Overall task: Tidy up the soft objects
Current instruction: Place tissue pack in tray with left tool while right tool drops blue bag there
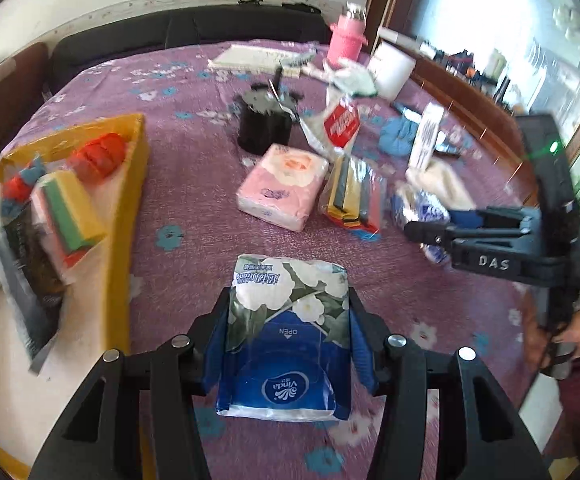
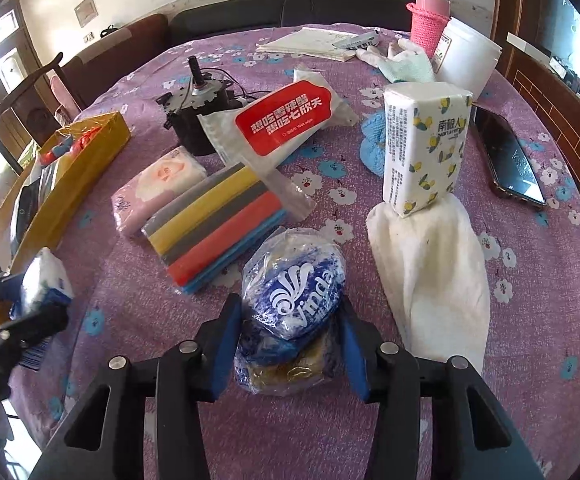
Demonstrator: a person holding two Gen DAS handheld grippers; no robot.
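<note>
In the left wrist view my left gripper [image 1: 289, 300] is shut on a floral blue Vinda tissue pack [image 1: 286, 360], its blue pads pressing both long sides. Beside it on the left stands a yellow box [image 1: 138, 152] holding sponges and orange items. In the right wrist view my right gripper [image 2: 289, 304] is shut on a crumpled blue-and-white Vinda packet [image 2: 294, 292] that rests on the purple bedspread [image 2: 130, 320]. The left gripper [image 2: 30, 300] with its pack shows at the left edge there, next to the yellow box [image 2: 90, 148].
On the spread lie a pink tissue pack [image 2: 162, 184], a striped cloth pack [image 2: 218, 224], a red-label wipes pack [image 2: 282, 120] and a white towel [image 2: 430, 272] under an upright lemon-print tissue pack [image 2: 426, 148]. A phone [image 2: 510, 160], black motor [image 2: 198, 108] and pink flask [image 2: 430, 20] lie farther off.
</note>
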